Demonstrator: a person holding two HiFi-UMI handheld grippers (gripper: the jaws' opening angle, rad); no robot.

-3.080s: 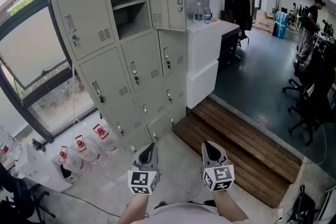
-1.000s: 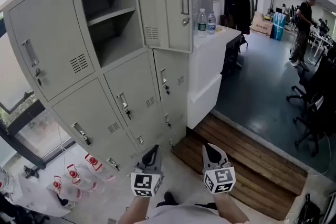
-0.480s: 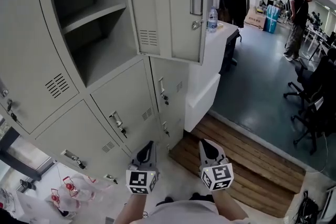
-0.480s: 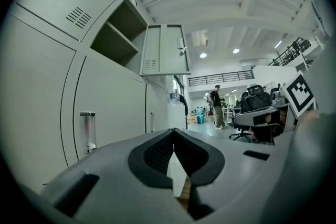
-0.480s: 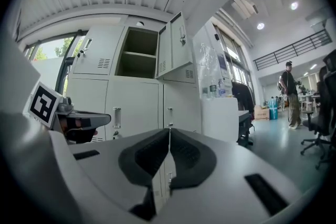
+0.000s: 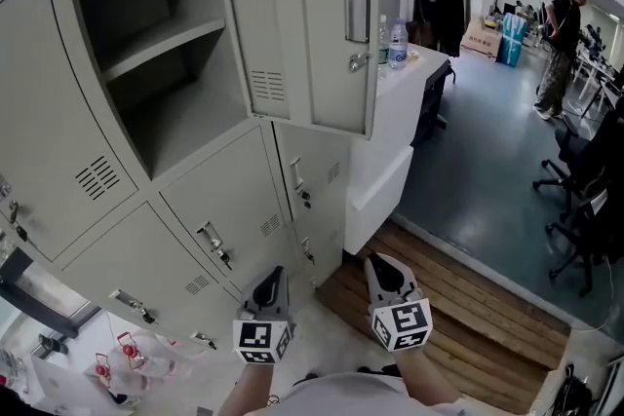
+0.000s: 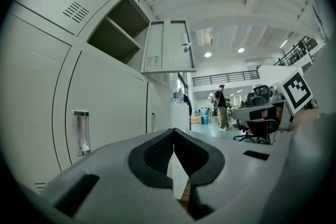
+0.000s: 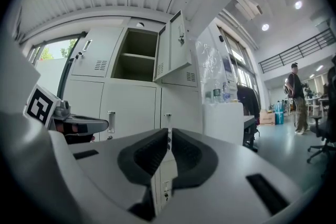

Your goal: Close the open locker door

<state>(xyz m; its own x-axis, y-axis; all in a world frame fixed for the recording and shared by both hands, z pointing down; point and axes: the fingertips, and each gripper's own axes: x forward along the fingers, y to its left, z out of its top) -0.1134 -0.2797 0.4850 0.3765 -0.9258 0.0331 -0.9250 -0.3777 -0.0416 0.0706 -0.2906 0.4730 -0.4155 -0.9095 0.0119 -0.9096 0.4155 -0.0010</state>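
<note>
Overhead, open locker door [image 6: 312, 24] — well above left gripper [image 6: 274, 283], right gripper [image 6: 383, 274]; both clenched, empty.

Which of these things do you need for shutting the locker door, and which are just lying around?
For the job:
open locker door
locker compartment it covers
left gripper and right gripper, jaws shut, holding nothing

Just lying about:
water bottles on the white counter
dark coat, hanging up
red-marked jugs on the floor
office chairs
</note>
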